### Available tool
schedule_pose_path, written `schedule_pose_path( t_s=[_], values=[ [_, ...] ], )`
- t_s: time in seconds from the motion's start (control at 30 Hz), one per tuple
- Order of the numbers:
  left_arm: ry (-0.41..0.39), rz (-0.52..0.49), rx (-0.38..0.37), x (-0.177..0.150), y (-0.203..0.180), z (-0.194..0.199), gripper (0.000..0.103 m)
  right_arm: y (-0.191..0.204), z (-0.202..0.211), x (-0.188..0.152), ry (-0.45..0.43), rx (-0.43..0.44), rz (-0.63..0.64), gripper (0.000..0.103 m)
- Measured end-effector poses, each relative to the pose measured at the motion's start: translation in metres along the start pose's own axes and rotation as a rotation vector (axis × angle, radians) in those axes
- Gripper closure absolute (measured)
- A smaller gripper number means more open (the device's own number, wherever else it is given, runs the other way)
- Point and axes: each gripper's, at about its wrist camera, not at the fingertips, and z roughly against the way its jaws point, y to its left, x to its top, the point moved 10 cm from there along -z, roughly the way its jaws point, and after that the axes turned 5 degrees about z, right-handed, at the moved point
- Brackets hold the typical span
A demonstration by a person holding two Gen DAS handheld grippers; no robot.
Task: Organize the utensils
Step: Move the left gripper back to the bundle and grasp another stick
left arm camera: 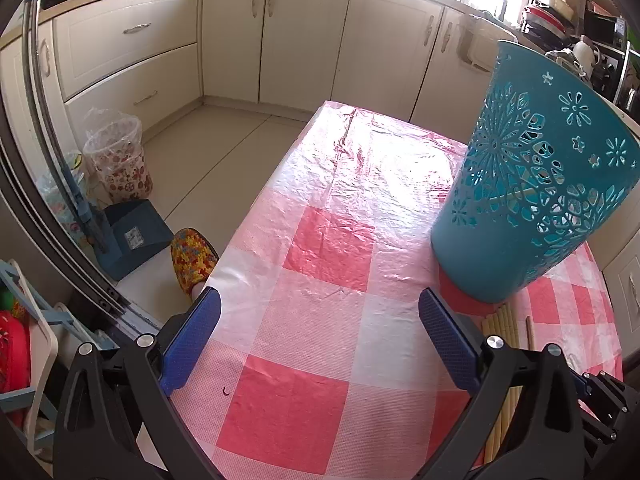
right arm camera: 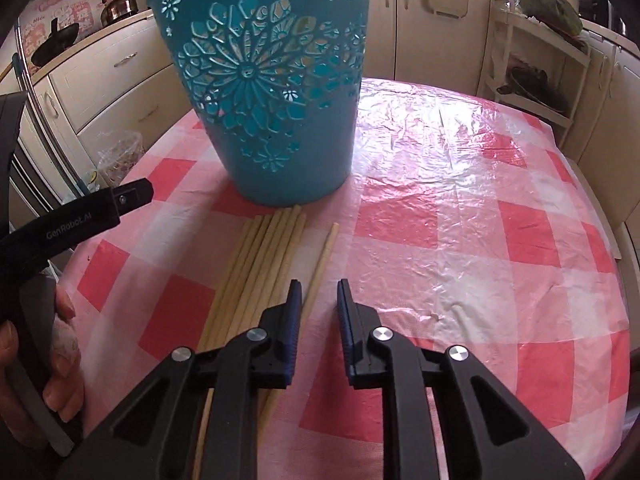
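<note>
A teal cut-out plastic bucket point(right arm camera: 276, 92) stands upright on the pink checked table point(right arm camera: 460, 220); it also shows in the left wrist view point(left arm camera: 532, 184). Several pale wooden chopsticks point(right arm camera: 264, 256) lie bundled in front of it, with one single chopstick point(right arm camera: 322, 260) a little to their right. My right gripper point(right arm camera: 319, 300) hovers over the near ends of the chopsticks, jaws narrowly apart and empty. My left gripper point(left arm camera: 320, 328) is wide open and empty over the table's left part, left of the bucket. Chopstick ends point(left arm camera: 506, 324) show by its right finger.
The left gripper's body point(right arm camera: 76, 220) and the hand holding it are at the left of the right wrist view. A lined waste bin point(left arm camera: 118, 156), a blue dustpan point(left arm camera: 132, 236) and a slippered foot point(left arm camera: 192, 260) are on the floor left of the table. Cabinets ring the room.
</note>
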Motion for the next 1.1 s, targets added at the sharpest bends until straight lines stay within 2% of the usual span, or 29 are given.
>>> schedule_pose_path(
  t_s=[0.1, 0.17, 0.37, 0.6, 0.87, 1.1],
  values=[
    [0.003, -0.004, -0.002, 0.000, -0.001, 0.000, 0.008, -0.003, 0.001, -0.003, 0.010, 0.003, 0.035, 0.093],
    [0.009, -0.021, -0.018, -0.001, -0.006, 0.000, 0.008, -0.012, 0.004, -0.005, 0.018, -0.003, 0.045, 0.093],
    [0.070, -0.189, -0.101, -0.021, -0.046, 0.008, 0.008, -0.045, 0.012, -0.016, 0.004, 0.042, -0.053, 0.096],
    [0.114, -0.340, -0.042, -0.055, -0.075, 0.014, 0.008, -0.046, 0.013, -0.015, -0.006, 0.088, -0.096, 0.093],
    [0.123, -0.372, -0.008, -0.059, -0.079, 0.012, 0.008, -0.049, 0.011, -0.013, -0.009, 0.109, -0.113, 0.093],
    [0.157, -0.344, 0.016, -0.060, -0.080, 0.009, 0.008, -0.050, 0.011, -0.014, -0.011, 0.116, -0.109, 0.090]
  ],
)
